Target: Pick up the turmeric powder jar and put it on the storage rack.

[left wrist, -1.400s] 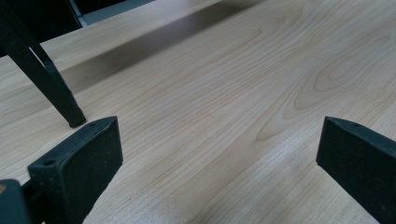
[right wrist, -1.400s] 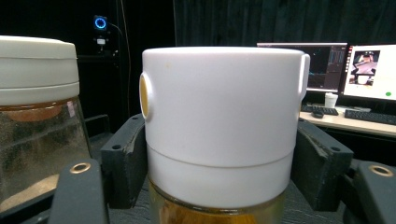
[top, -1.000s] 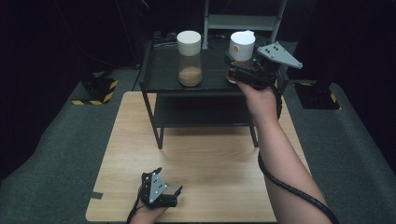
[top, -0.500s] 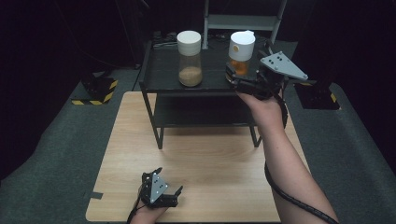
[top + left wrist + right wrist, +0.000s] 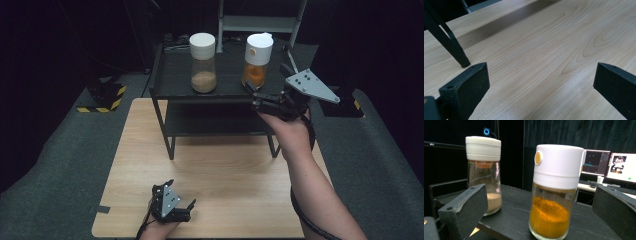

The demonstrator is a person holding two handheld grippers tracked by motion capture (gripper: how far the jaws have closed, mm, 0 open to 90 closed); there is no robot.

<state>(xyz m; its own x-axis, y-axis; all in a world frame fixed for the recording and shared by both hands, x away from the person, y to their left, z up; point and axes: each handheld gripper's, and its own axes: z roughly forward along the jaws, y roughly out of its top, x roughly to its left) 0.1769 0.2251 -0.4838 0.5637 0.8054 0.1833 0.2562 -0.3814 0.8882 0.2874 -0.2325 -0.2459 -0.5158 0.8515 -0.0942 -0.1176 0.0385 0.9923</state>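
Two white-capped glass jars stand on the top of a black rack (image 5: 170,87): one with orange powder (image 5: 258,65) (image 5: 552,195) at the right, one with beige powder (image 5: 203,65) (image 5: 484,177) at the left. My right gripper (image 5: 253,97) hovers at the rack's front right edge, pointing at the orange jar. Its jaws have just been opening and stand wide; the jar is just ahead of the fingertips, untouched. My left gripper (image 5: 181,195) (image 5: 541,72) rests open and empty low over the wooden table (image 5: 225,170) near its front edge.
The rack has a lower shelf (image 5: 220,122) and thin legs (image 5: 451,42) on the table. A yellow-and-black striped block (image 5: 102,97) lies on the grey carpet at the left. A pale frame (image 5: 260,22) stands behind the rack. Lit monitors (image 5: 621,167) show beyond the jars.
My right gripper has drawn back from the orange jar toward the rack's front edge and slightly down, leaving the jar standing. The left gripper has stayed put.
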